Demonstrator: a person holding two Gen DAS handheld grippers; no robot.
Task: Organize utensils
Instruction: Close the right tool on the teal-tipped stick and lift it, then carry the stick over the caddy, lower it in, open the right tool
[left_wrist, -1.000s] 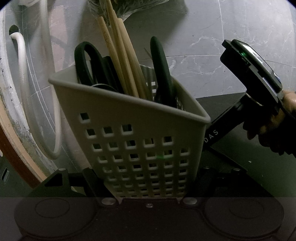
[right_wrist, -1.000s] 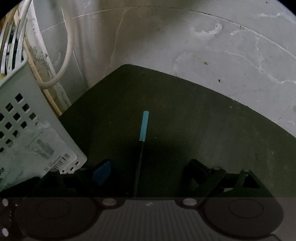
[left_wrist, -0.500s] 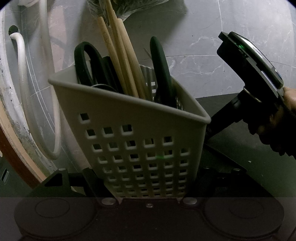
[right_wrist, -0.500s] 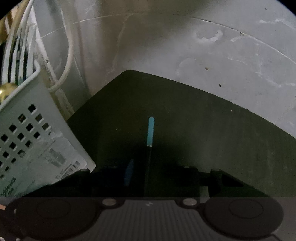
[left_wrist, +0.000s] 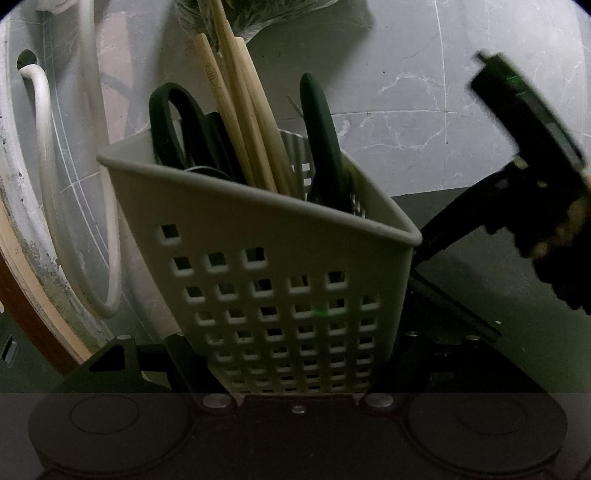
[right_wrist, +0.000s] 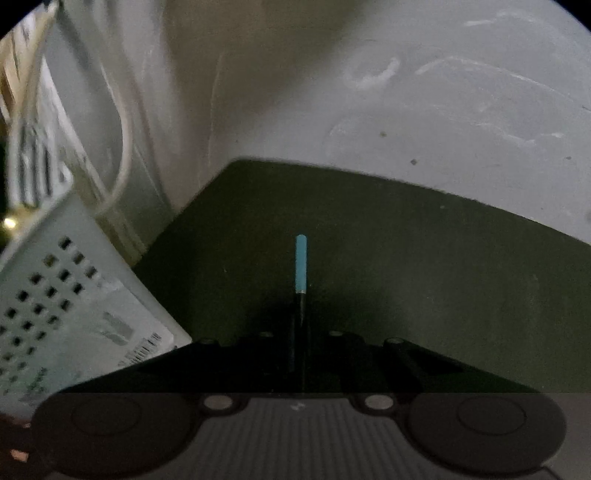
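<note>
The right gripper (right_wrist: 300, 354) has just been closing, and its jaws now stand clamped on a thin black utensil with a blue tip (right_wrist: 301, 264), which runs straight out from between the fingers over the dark green mat (right_wrist: 424, 266). It looks like a chopstick, though its gripped end is hidden. The blue tip points toward the mat's far edge, where the grey marbled surface begins.

The left gripper (left_wrist: 295, 373) is clenched around the base of the perforated grey utensil caddy (left_wrist: 280, 258), tilting it toward the right hand. The caddy already holds wooden chopsticks (left_wrist: 236, 122), black-handled scissors (left_wrist: 173, 122) and a dark green handle (left_wrist: 319, 136).

To do this well, the stick should probably be lifted clear of the mat before swinging left, then tipped so one end enters the caddy's open rim beside the green handle. The left grip should hold steady throughout.
</note>
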